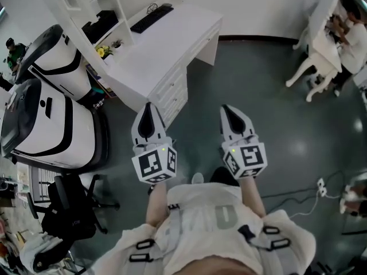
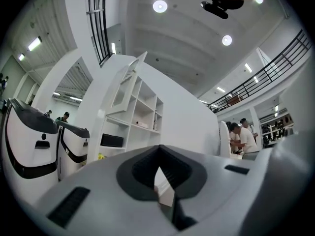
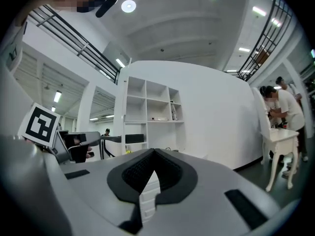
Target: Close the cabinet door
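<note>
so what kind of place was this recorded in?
Probably a large open-plan office or lab hall, indoors: a white desk with a keyboard, an open shelf unit, a railed mezzanine overhead, and people at a small white table.

The head view looks steeply down from above the person onto the left gripper (image 1: pixel 149 106), the right gripper (image 1: pixel 228 110) and the white desk (image 1: pixel 166 39) beyond them. Each gripper view sits close behind its own jaws, facing roughly level toward the far shelf unit (image 3: pixel 150 102), which all three views share.
</note>
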A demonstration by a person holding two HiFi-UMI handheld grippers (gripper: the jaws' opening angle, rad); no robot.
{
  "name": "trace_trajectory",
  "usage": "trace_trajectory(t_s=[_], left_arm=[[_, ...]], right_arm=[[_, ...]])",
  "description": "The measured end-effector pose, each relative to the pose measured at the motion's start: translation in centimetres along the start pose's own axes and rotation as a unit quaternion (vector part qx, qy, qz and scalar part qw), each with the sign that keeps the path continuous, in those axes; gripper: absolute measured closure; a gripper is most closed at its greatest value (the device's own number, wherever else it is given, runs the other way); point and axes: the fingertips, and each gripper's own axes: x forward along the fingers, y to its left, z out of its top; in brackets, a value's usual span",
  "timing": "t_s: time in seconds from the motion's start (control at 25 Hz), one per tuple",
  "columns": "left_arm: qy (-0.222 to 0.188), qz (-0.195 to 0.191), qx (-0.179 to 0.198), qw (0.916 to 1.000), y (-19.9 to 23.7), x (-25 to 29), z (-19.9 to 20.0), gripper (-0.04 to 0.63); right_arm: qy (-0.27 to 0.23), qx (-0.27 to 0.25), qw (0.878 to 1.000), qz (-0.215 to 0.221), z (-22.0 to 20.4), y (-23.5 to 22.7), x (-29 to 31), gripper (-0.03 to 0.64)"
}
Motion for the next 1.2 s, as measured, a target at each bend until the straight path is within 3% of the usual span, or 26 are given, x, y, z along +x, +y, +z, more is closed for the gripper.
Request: trace_trajectory(t_s=[0.2, 0.48, 0.84, 1.2], left_arm=[[-0.006, 0.011, -0.017, 0.9998, 1.8, 2.1, 0.1, 0.591], [0.001, 0.009, 0.013, 0.9999, 2.3, 4.5, -0.5, 0.591], [0.006, 0.040, 0.013, 0.9991, 2.9, 8.7, -2.8, 0.591], [-0.003, 0.077, 0.026, 0.9967, 1.4, 18.1, -1.8, 0.591]], right_arm=[[-0.002, 0.017, 1.000, 0.002, 0.5, -0.3, 1.7, 0.615], [-0.003, 0.038, 0.999, 0.003, -0.4, -1.2, 4.4, 0.615], [-0.006, 0.037, 0.998, 0.057, -1.6, -2.2, 10.4, 0.615], [-0.019, 0.036, 0.993, 0.113, 1.2, -7.5, 20.2, 0.615]])
